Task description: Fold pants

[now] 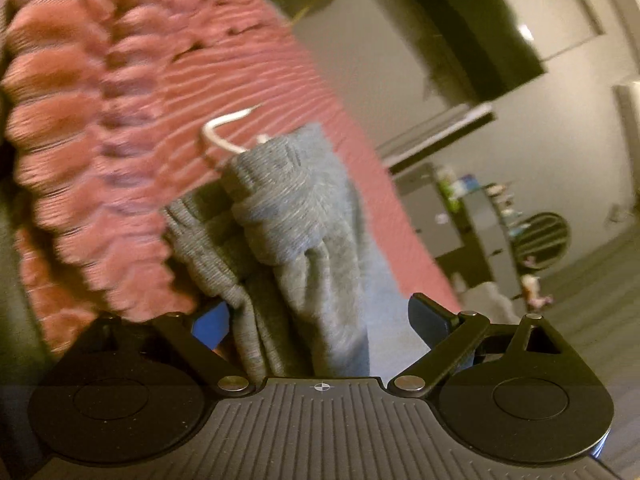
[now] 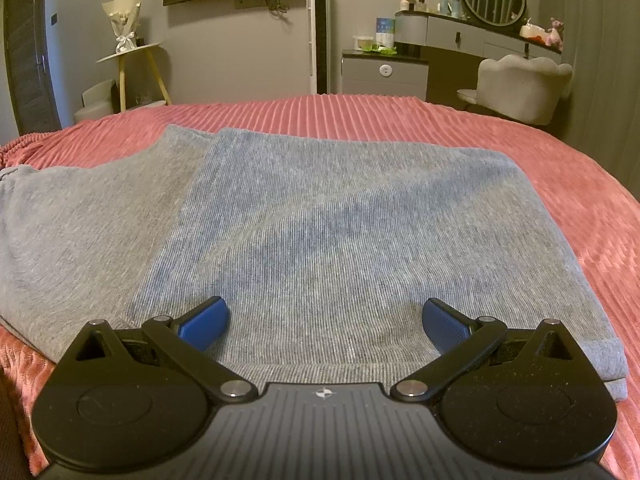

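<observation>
Pants (image 2: 304, 216): grey knit, spread flat on the bedspread ahead of the right gripper, one layer already laid over another with its edge running away to the front-left; the waist end is bunched in front of the left gripper (image 1: 320, 320).
Bedspread (image 2: 440, 120): pink, ribbed, under the whole garment and showing on every side of it; in the left view it fills the upper left, blurred.
Right gripper (image 2: 324, 320): fingers spread apart, hanging just over the near cloth, gripping nothing.
Left gripper: fingers wide apart with a gathered fold of grey cloth rising between them; whether either pad touches it I cannot tell.
Step in hand: likely taking hold for the next fold. Each gripper should close on the full thickness at its edge, both layers together, then lift level so the fold line stays straight.
Drawstring (image 1: 224, 136): white, looping out beyond the bunched waist ahead of the left gripper; could snag or trail out of the fold, so tuck it in.
Surroundings: vanity (image 2: 472, 36), chair (image 2: 524, 84) and side table (image 2: 132, 50) stand well beyond the bed, not in the way.
</observation>
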The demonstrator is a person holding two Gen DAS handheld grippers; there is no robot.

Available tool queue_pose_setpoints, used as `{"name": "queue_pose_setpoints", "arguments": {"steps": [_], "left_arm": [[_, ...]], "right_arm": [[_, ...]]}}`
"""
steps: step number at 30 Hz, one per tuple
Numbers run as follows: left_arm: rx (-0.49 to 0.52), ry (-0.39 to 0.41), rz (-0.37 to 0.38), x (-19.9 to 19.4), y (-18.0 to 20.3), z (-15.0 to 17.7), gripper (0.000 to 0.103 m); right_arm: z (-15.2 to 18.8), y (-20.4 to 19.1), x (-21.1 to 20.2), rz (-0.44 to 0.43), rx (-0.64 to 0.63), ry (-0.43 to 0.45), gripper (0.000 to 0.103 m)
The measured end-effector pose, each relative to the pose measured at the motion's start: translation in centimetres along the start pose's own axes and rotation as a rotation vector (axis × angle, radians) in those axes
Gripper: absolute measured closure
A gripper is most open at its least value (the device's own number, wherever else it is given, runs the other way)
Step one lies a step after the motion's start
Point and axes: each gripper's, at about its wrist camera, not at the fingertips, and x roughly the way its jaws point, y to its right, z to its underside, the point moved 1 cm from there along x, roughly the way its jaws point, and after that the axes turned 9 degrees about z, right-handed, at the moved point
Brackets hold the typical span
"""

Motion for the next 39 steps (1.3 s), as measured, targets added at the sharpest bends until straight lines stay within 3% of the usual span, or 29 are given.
{"name": "queue_pose_setpoints", "arguments": {"steps": [3,10,16,21,23,25,28,31,33,35,37,39], "left_arm": [[-0.034,0.011,0.032,0.7,-0.6,-0.2,0.007],[-0.050,-0.025,-0.036,3.1,-1.2,-0.5,0.007],[-0.174,0.020,-0.036,3.4,-2.2,-1.5,0.007],[-0.146,0.032,-0.081,3.8,-1.6,-1.3,0.008],[-0.120,0.041,-0.077,3.5,-1.5,-1.1,0.017],[-0.116,0.056,-0.065,2.7,-1.8,-0.8,0.043],[-0.122,0.076,-0.012,2.0,-2.3,-0.7,0.049],[-0.058,0.076,0.036,2.2,-1.4,-0.6,0.055],[-0.015,0.072,0.073,2.6,-0.9,-0.6,0.055],[0.001,0.063,0.046,3.2,-0.8,-0.7,0.053],[-0.029,0.042,-0.006,4.1,-1.3,-0.7,0.039],[-0.074,0.013,-0.034,4.9,-1.9,-0.9,0.034]], "right_arm": [[0.0,0.0,0.1,0.003,0.000,0.004,0.000],[-0.1,-0.1,0.5,0.006,-0.001,0.012,0.000],[-0.1,0.0,0.5,0.003,0.006,0.014,0.000],[-0.1,0.1,0.5,0.002,0.009,0.011,0.000],[-0.1,0.1,0.5,0.003,0.011,0.012,0.000],[0.0,0.1,0.5,0.003,0.012,0.017,0.000],[0.1,0.1,0.5,-0.001,0.018,0.023,0.000],[0.1,0.1,0.5,-0.001,0.018,0.029,0.000],[0.1,0.2,0.6,-0.001,0.019,0.031,0.000],[0.1,0.2,0.6,-0.002,0.020,0.033,0.000],[0.1,0.2,0.6,-0.001,0.022,0.037,0.000],[0.1,0.1,0.7,0.000,0.022,0.040,0.000]]}}
